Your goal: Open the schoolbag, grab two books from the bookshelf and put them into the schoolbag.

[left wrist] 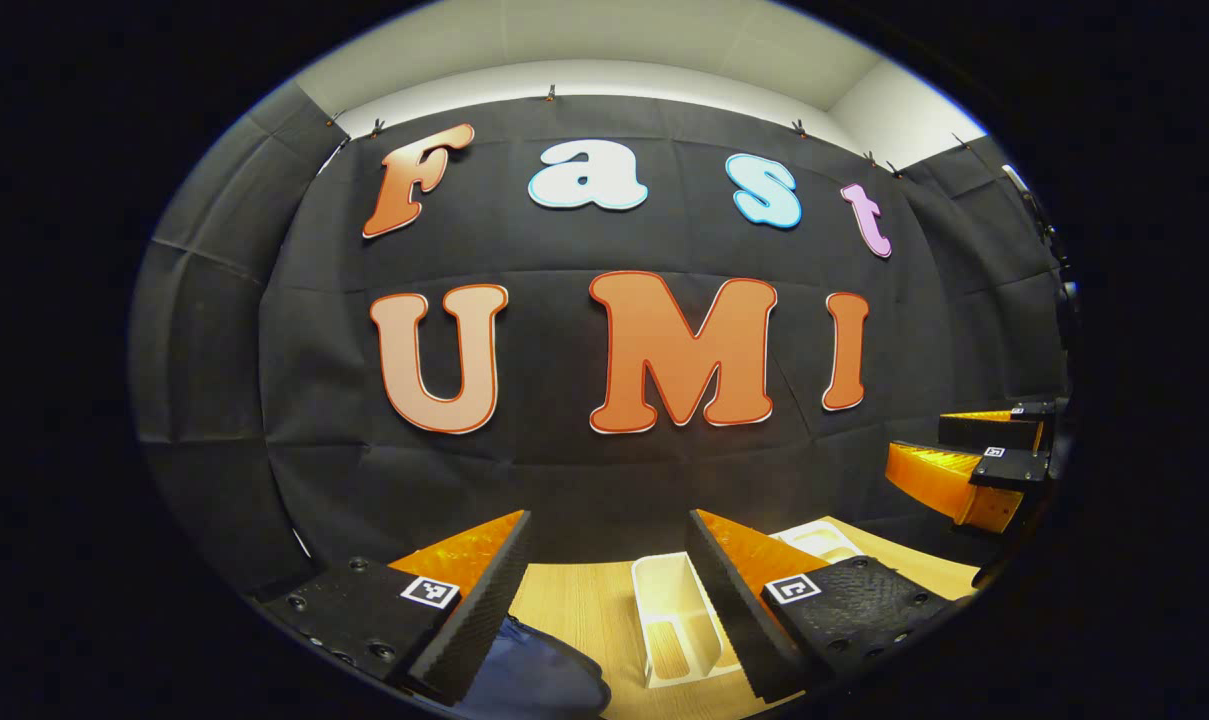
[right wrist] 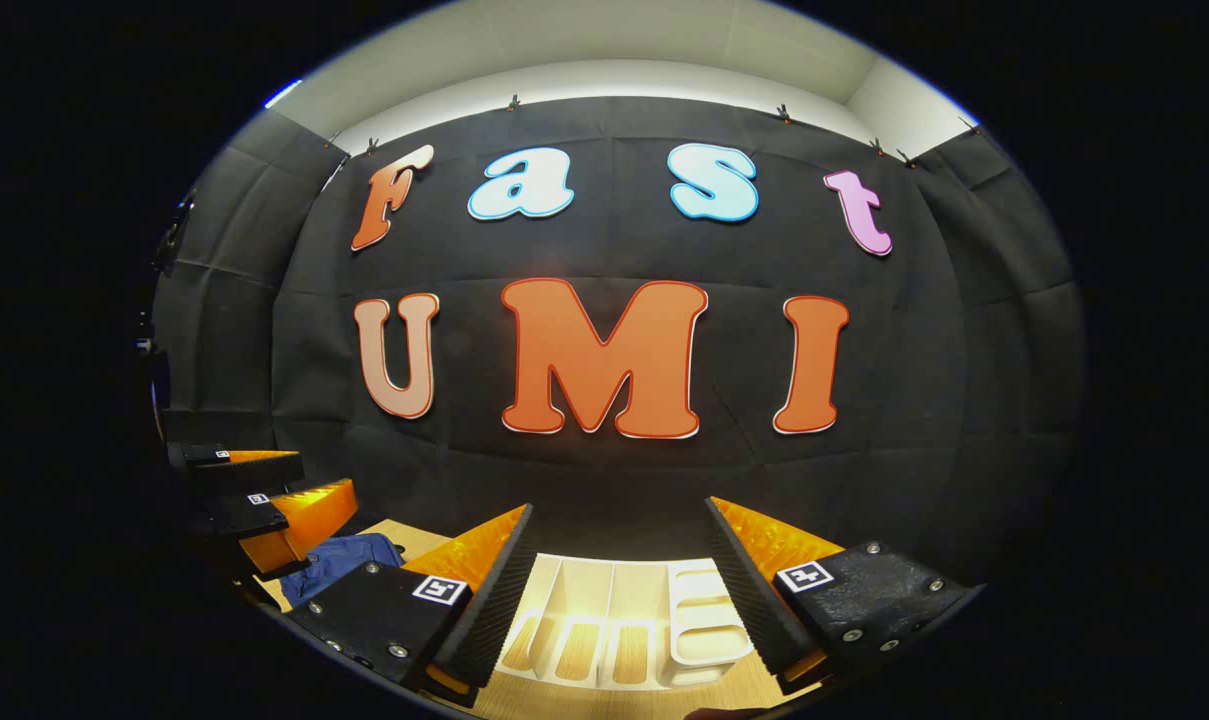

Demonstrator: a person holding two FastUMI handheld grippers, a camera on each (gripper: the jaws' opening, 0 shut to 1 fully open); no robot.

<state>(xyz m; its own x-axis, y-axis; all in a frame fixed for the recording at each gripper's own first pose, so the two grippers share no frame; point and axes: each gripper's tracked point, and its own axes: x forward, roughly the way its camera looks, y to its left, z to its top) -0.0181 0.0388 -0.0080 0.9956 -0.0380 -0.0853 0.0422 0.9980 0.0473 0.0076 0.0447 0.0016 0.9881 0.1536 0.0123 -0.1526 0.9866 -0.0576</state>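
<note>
My left gripper point(left wrist: 609, 515) is held open above the wooden table point(left wrist: 584, 600), with nothing between its fingers. Under it stands a white slotted bookshelf point(left wrist: 669, 620), and the dark blue schoolbag point(left wrist: 539, 680) lies at the lower left. My right gripper point(right wrist: 619, 505) is also open and holds nothing. It hangs over the bookshelf point(right wrist: 614, 620), whose slots show the table's wood through them. The schoolbag point(right wrist: 349, 555) lies to the left of the shelf in the right gripper view. Each gripper appears at the edge of the other's view, the right gripper point(left wrist: 919, 440) and the left gripper point(right wrist: 324, 478).
The booth's black cloth wall point(left wrist: 604, 480) rises close behind the table's far edge. A white ceiling and wall strip point(right wrist: 604, 60) run above the cloth. Bare table wood point(right wrist: 604, 700) lies in front of the shelf.
</note>
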